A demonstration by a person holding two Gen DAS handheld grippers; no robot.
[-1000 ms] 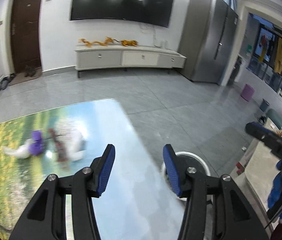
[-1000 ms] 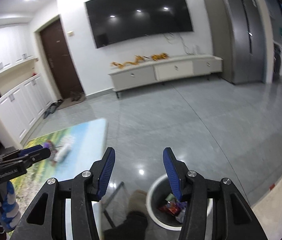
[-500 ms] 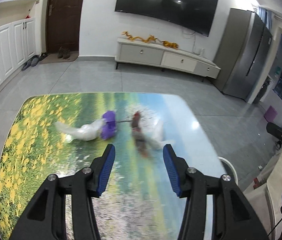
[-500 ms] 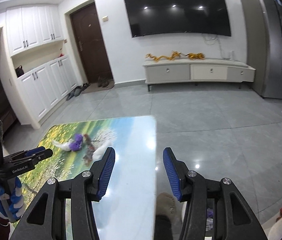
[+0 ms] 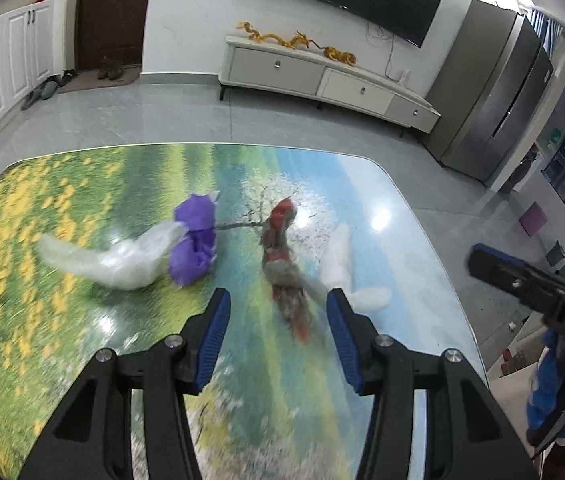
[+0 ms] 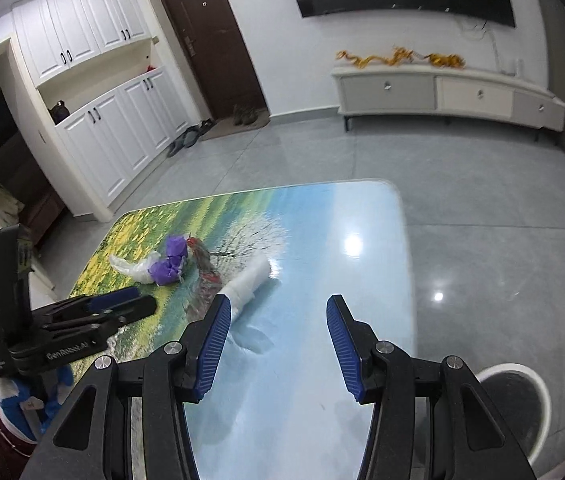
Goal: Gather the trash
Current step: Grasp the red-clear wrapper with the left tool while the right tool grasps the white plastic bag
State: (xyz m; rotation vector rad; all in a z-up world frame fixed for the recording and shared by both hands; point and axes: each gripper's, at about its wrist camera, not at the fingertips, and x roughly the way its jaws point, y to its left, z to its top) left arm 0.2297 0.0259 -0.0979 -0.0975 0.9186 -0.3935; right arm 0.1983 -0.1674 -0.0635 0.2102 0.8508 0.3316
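Observation:
Trash lies on a table [image 5: 62, 340] printed with a landscape: a clear plastic bag [image 5: 114, 260], a crumpled purple wrapper [image 5: 194, 244], a red and grey wrapper [image 5: 286, 268] and a white wad [image 5: 342, 268]. My left gripper [image 5: 278, 320] hovers open just short of the red and grey wrapper, holding nothing. My right gripper [image 6: 278, 328] is open and empty over the table [image 6: 342, 280], with the white wad [image 6: 248, 284] just beyond its left finger. The right wrist view also has the purple wrapper [image 6: 170, 264], the clear bag [image 6: 134, 268] and the left gripper [image 6: 142, 300].
A white-rimmed bin [image 6: 538, 384] stands on the floor at the table's near right corner. Beyond the table are grey floor tiles, a low TV console [image 5: 322, 76], a steel fridge [image 5: 494, 100], a dark door [image 6: 210, 40] and white cabinets [image 6: 114, 128].
Both views have swung from the floor and the bin onto the table. The trash now lies closer and more central in front of both grippers. The jaws' spread is unchanged.

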